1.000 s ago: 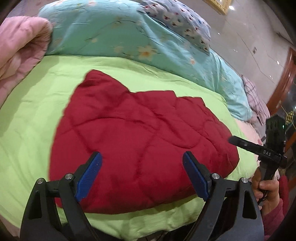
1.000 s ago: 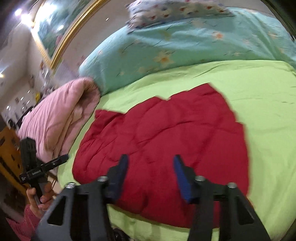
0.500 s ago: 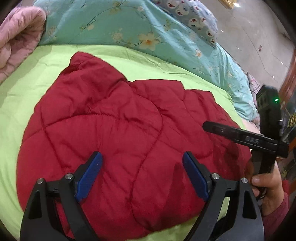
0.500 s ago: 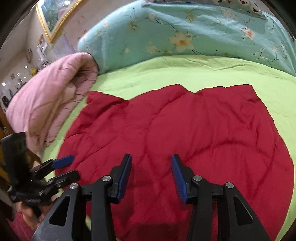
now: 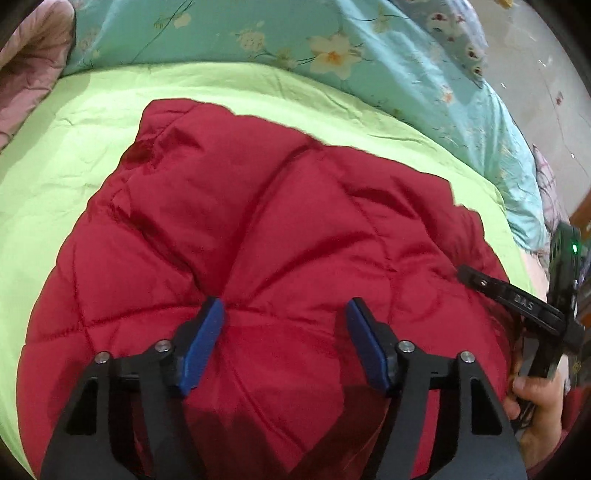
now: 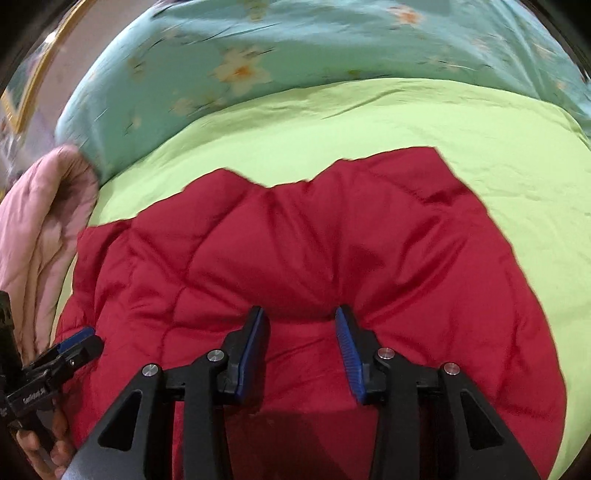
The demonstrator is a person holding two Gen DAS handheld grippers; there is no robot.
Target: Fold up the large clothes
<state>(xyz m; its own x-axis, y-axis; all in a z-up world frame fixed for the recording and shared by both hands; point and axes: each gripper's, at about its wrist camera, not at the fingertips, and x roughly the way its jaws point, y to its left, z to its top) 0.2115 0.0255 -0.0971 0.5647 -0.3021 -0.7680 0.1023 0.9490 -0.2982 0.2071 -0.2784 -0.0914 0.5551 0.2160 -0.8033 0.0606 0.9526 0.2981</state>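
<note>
A red quilted garment (image 5: 258, 229) lies spread on the lime green sheet (image 5: 74, 140); it also shows in the right wrist view (image 6: 332, 236). My left gripper (image 5: 286, 314) is open, its blue pads pressed into the near part of the fabric, which bunches between them. My right gripper (image 6: 301, 317) is open too, its pads pushed into the near edge of the garment with a fold rising between them. Each gripper shows at the edge of the other's view, the right one (image 5: 517, 299) and the left one (image 6: 70, 347).
A teal floral quilt (image 5: 332, 48) lies along the far side of the bed. A pink quilt (image 6: 37, 229) is bundled at the left. A patterned pillow (image 5: 454, 33) sits at the far right, with tiled floor (image 5: 546, 74) beyond.
Both grippers have come down and forward onto the garment's near part. The left jaws have narrowed, the right jaws have widened slightly, and fabric now bunches between each pair of pads.
</note>
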